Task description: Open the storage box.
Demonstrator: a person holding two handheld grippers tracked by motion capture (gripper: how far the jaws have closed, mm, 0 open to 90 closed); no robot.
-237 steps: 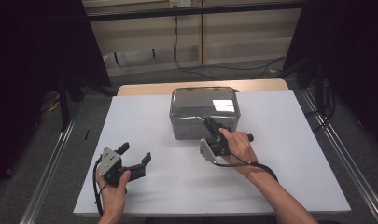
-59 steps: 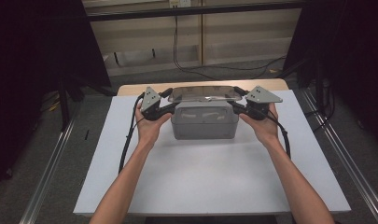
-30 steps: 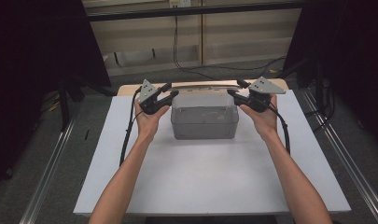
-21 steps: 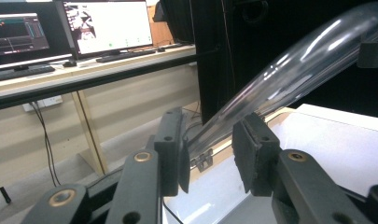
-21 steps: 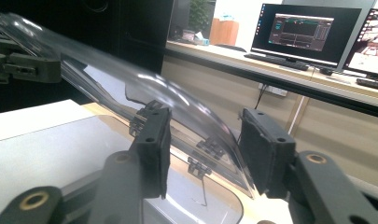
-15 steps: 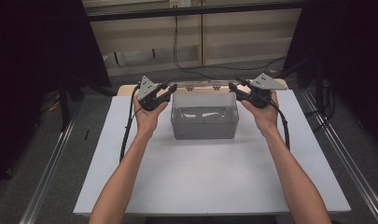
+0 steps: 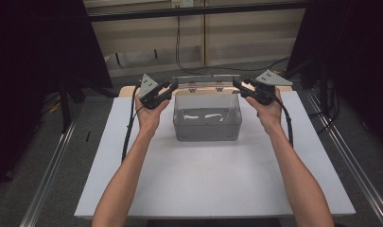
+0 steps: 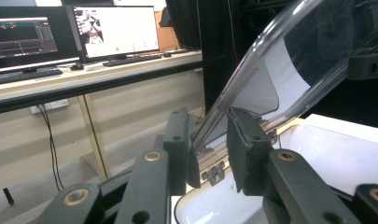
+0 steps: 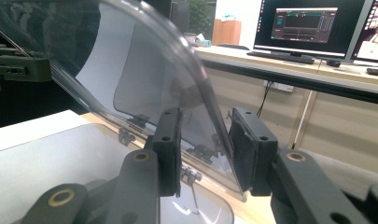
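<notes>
While the clear box (image 7: 207, 124) sits on the desk (image 7: 213, 184), left tongs (image 7: 169, 88) and right tongs (image 7: 238, 84) straddle its raised lid (image 7: 204, 78) part-open, not clamping.

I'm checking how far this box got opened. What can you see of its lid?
The lid is clear, slightly smoky plastic with rounded corners, hinged along the far edge of the grey box. It stands swung up, tilted back. The left gripper and right gripper straddle its side edges with jaws apart.
</notes>
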